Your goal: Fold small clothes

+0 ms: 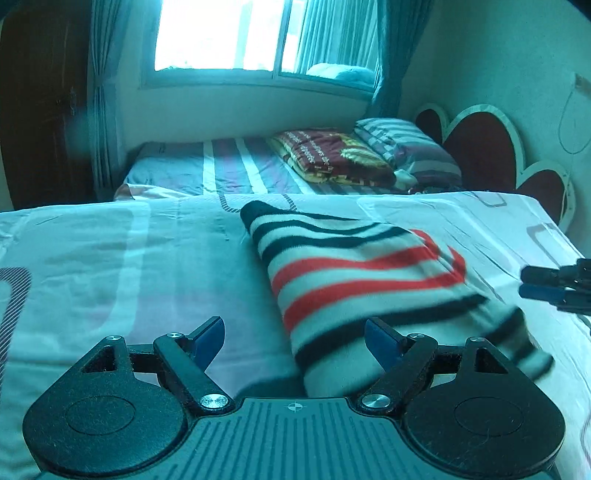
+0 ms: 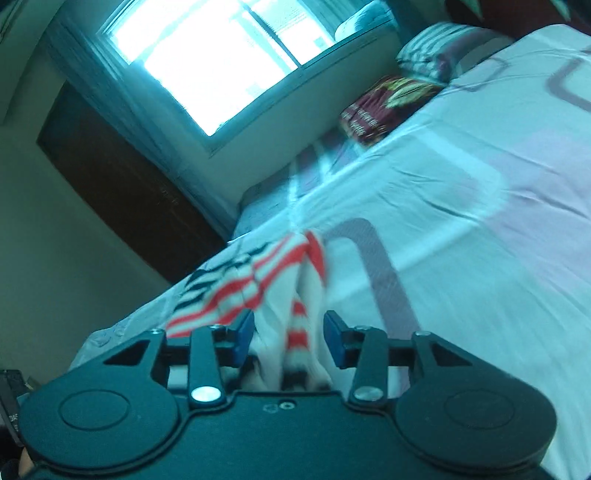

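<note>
Two grippers over a striped garment on the bed

Two blue-padded tools work at one striped garment (image 1: 354,280), a white knit with red and dark bands, which lies folded on the pale patterned bedsheet (image 1: 129,258) toward the right half of the near bed.

From the left wrist view, the left gripper (image 1: 295,338) stands wide apart, its pads either side of the garment's near left edge and nothing between them but sheet and cloth below. Its right pad sits over the fabric; whether it touches cannot be told. At the right rim of that view the right gripper (image 1: 546,282) shows as dark fingers close together beside the garment's right edge.

From the right wrist view, the right gripper (image 2: 289,338) has a moderate gap, and a bunched ridge of the garment (image 2: 295,295) rises up between the pads. The frame is blurred, so whether the pads press the cloth cannot be told.

Beyond lie a second bed with a folded maroon blanket (image 1: 332,155), a striped pillow (image 1: 402,144) and a bright window (image 1: 229,33)
</note>
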Demonstrator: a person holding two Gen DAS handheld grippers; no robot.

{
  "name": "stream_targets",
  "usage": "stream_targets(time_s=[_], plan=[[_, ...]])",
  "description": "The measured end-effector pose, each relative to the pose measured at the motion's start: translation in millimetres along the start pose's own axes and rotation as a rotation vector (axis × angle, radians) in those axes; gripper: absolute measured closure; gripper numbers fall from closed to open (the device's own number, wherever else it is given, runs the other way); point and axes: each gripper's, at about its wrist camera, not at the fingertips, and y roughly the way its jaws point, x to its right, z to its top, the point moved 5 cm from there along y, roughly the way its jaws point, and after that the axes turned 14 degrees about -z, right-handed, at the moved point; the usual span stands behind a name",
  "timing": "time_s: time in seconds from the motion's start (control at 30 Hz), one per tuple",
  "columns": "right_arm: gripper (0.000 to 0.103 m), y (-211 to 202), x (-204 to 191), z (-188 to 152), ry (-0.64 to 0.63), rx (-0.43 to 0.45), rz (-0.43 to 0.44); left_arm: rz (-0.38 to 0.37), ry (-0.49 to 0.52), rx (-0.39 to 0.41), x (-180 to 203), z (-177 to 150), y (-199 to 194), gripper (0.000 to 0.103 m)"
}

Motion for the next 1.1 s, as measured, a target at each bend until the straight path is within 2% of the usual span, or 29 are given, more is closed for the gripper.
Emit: stream_targets(time_s=[0.07, 0.17, 0.23, 0.27, 0.3, 0.37, 0.4, 0.43, 0.47, 0.53, 0.57, 0.67, 0.7, 0.73, 0.77, 0.8, 0.83, 0.87, 0.97, 1.0, 1.03, 1.1], plan=[[0.061, 23.9, -9.3, 6.7, -0.031, -0.030, 0.004, -0.022, -0.032, -0.021, -3.4, 5.3, 13.9, 0.020], [0.058, 57.6, -18.3, 7.6, -0.083, -0.075, -0.012, -0.030, -0.029, -0.035, -5.7, 10.1, 27.9, 0.020], [0.062, 71.9, -26.4, 5.6, -0.133, -0.094, -0.035, -0.039, -0.038, -0.045, -7.9, 11.6, 35.7, 0.020], [0.068, 71.5, -30.6, 5.3, -0.168, -0.077, -0.026, -0.043, -0.043, -0.050, -9.3, 12.5, 38.7, 0.020], [0.092, 67.7, -39.8, 5.5, -0.226, -0.038, -0.016, -0.043, -0.042, -0.049, -10.4, 13.9, 40.7, 0.020], [0.094, 47.9, -59.3, 5.5, -0.380, 0.110, -0.070, -0.035, -0.029, -0.040, -10.7, 16.7, 42.2, 0.020], [0.094, 36.2, -67.0, 4.5, -0.428, 0.181, -0.069, -0.031, -0.023, -0.035, -11.2, 18.0, 42.6, 0.020], [0.094, 28.6, -71.2, 3.0, -0.467, 0.230, -0.080, -0.024, -0.018, -0.033, -11.7, 18.2, 44.1, 0.020], [0.094, 30.2, -70.8, -0.5, -0.481, 0.235, -0.103, -0.023, -0.021, -0.039, -12.7, 17.9, 47.4, 0.020], [0.094, 65.2, -55.8, -7.9, -0.462, 0.095, -0.171, -0.022, -0.037, -0.067, -16.4, 14.6, 56.5, 0.020], [0.093, 76.0, -47.4, -11.1, -0.441, 0.073, -0.193, -0.025, -0.046, -0.079, -17.0, 12.6, 60.4, 0.020], [0.092, 75.1, -45.2, -10.3, -0.413, 0.079, -0.182, -0.020, -0.030, -0.084, -17.5, 12.2, 62.6, 0.020], [0.088, 73.5, -47.4, -10.4, -0.426, 0.082, -0.192, -0.018, -0.023, -0.084, -17.0, 14.0, 60.9, 0.020], [0.078, 69.9, -48.3, -7.6, -0.424, 0.086, -0.203, -0.011, -0.012, -0.075, -15.8, 16.9, 57.4, 0.020], [0.073, 62.5, -46.6, -1.9, -0.406, 0.108, -0.212, -0.005, 0.004, -0.055, -14.1, 20.9, 52.4, 0.020], [0.072, 56.4, -47.1, 6.7, -0.391, 0.161, -0.205, -0.007, 0.015, -0.033, -13.3, 25.4, 47.9, 0.020], [0.075, 48.9, -51.1, 13.8, -0.388, 0.204, -0.185, -0.004, 0.014, -0.018, -14.7, 30.0, 46.2, 0.020], [0.077, 51.9, -53.5, 20.5, -0.390, 0.202, -0.175, 0.007, 0.005, -0.016, -17.8, 33.8, 48.3, 0.020], [0.077, 75.0, -61.1, 28.7, -0.383, 0.131, -0.162, 0.033, -0.018, -0.046, -25.0, 39.4, 62.1, 0.020], [0.083, 89.4, -60.8, 25.3, -0.399, 0.066, -0.166, 0.049, -0.014, -0.077, -27.2, 36.9, 70.2, 0.020], [0.086, 108.2, -56.4, 16.3, -0.433, -0.027, -0.225, 0.068, -0.005, -0.116, -29.1, 32.7, 79.3, 0.020], [0.086, 110.1, -52.4, 15.3, -0.431, -0.023, -0.228, 0.062, -0.025, -0.121, -32.0, 27.5, 85.1, 0.020]])
